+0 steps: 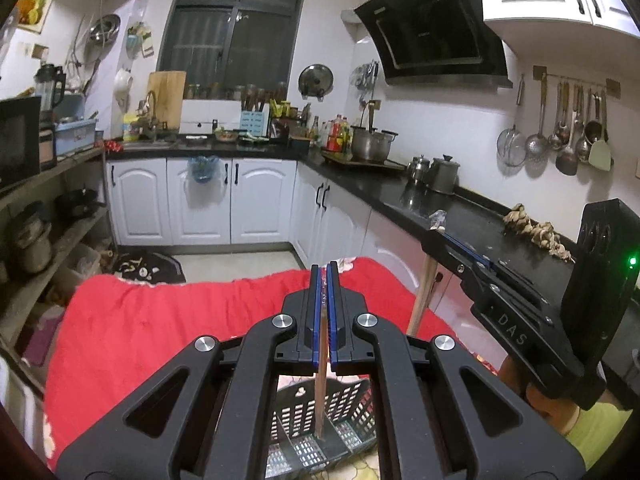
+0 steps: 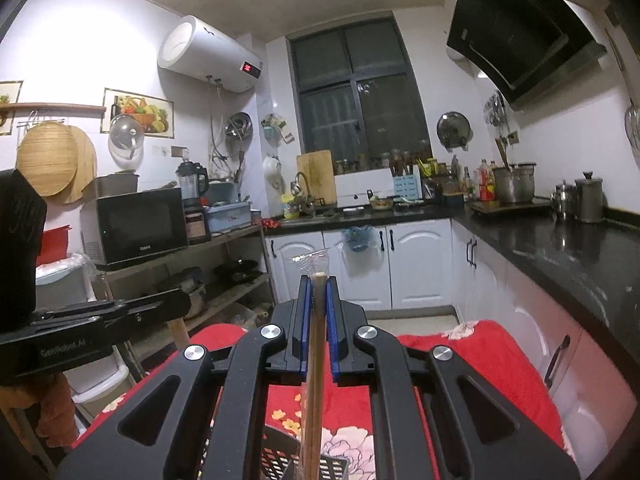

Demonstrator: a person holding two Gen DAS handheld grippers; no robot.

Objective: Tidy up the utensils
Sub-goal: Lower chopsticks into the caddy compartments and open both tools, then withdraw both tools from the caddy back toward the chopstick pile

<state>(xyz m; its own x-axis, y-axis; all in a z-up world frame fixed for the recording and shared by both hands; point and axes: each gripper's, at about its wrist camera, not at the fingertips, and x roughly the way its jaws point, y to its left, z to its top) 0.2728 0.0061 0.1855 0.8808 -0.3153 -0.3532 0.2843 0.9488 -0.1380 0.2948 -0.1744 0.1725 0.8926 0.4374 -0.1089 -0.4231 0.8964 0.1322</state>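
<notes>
In the left wrist view my left gripper (image 1: 324, 270) is shut on a thin brown chopstick (image 1: 321, 400). The chopstick hangs down into a black slotted basket (image 1: 354, 408) on the red cloth. At the right of that view, my right gripper (image 1: 434, 236) grips a pale wooden stick (image 1: 422, 296) that points down. In the right wrist view the right gripper (image 2: 318, 280) is shut on wooden chopsticks in clear wrap (image 2: 315, 400). Their top pokes above the fingers and their lower end reaches toward the basket (image 2: 280, 456). The left gripper (image 2: 180, 300) shows at the left edge.
A red flowered cloth (image 1: 160, 320) covers the low table under both grippers. A black counter (image 1: 460, 216) with metal pots runs along the right, over white cabinets (image 1: 256, 200). Shelves with a microwave (image 2: 136, 224) stand at the left. A strip of floor lies ahead.
</notes>
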